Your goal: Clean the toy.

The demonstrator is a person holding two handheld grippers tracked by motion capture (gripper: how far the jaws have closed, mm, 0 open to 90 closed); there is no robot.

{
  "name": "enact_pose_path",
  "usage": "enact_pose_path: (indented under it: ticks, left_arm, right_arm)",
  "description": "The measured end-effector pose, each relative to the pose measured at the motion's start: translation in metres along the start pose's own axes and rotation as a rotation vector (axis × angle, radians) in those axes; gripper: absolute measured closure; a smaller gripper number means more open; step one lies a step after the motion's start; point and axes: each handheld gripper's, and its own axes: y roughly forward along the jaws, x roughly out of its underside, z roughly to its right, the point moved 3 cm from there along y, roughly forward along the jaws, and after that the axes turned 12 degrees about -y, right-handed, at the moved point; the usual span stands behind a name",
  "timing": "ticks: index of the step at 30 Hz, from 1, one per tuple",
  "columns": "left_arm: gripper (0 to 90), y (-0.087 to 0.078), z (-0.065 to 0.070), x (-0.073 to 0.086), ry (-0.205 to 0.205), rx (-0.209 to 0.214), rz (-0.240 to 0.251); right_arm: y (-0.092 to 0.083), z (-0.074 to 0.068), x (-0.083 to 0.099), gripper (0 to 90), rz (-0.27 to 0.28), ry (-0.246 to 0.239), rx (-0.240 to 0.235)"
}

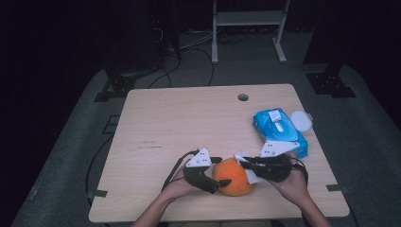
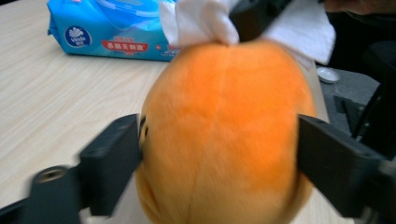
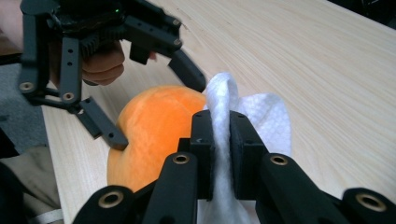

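Observation:
An orange plush toy (image 1: 234, 176) lies near the table's front edge. My left gripper (image 1: 221, 171) reaches in from the left, and its two black jaws press on opposite sides of the toy (image 2: 219, 130). My right gripper (image 1: 245, 164) comes from the right, shut on a folded white wipe (image 3: 266, 116). That wipe (image 2: 201, 18) rests against the far top of the toy (image 3: 154, 126). In the right gripper view, the left gripper (image 3: 156, 112) straddles the toy from behind it.
A blue pack of wet wipes (image 1: 279, 130) lies at the right of the wooden table (image 1: 189, 123), with a white round lid (image 1: 301, 119) beside it. A cable hole (image 1: 243, 97) sits near the far edge. A person's hands enter from the bottom.

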Motion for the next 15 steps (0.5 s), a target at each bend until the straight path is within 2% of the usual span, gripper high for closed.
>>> enact_pose_path:
  ticks: [1, 3, 4, 5, 6, 7, 11, 13, 15]
  left_arm:
    - [9.9, 0.002, 0.002, -0.002, 0.000, -0.016, -0.001]
    - [8.6, 0.005, 0.007, -0.002, 0.008, -0.002, -0.011]
    - [9.8, 0.005, 0.007, -0.002, 0.008, -0.002, -0.011]
    - [13.8, 0.006, 0.011, 0.000, 0.049, 0.004, -0.024]
    - [16.9, 0.005, 0.011, 0.001, 0.069, -0.002, -0.032]
    - [19.2, 0.003, 0.011, 0.001, 0.070, -0.001, -0.035]
    - [23.2, -0.005, 0.002, 0.003, 0.042, -0.014, -0.022]
    - [26.4, -0.009, -0.004, 0.004, 0.021, -0.014, -0.013]
    - [26.4, -0.009, -0.006, 0.005, 0.011, 0.000, -0.007]
  right_arm:
    - [0.001, -0.002, -0.002, 80.5, 0.003, -0.005, 0.003]
    - [0.003, -0.008, -0.007, 80.4, 0.017, -0.018, -0.009]
    - [0.005, -0.011, -0.009, 80.4, 0.022, -0.032, -0.018]
    - [0.006, -0.014, -0.011, 80.4, 0.022, -0.042, -0.032]
    - [0.007, -0.016, -0.012, 80.5, 0.019, -0.047, -0.038]
    - [0.007, -0.016, -0.012, 80.5, 0.017, -0.054, -0.038]
    - [0.000, -0.004, -0.005, 80.5, 0.020, -0.026, -0.013]
    - [-0.004, 0.004, 0.002, 80.5, 0.022, 0.009, -0.001]
    - [-0.005, 0.008, 0.007, 80.4, 0.035, 0.046, -0.016]
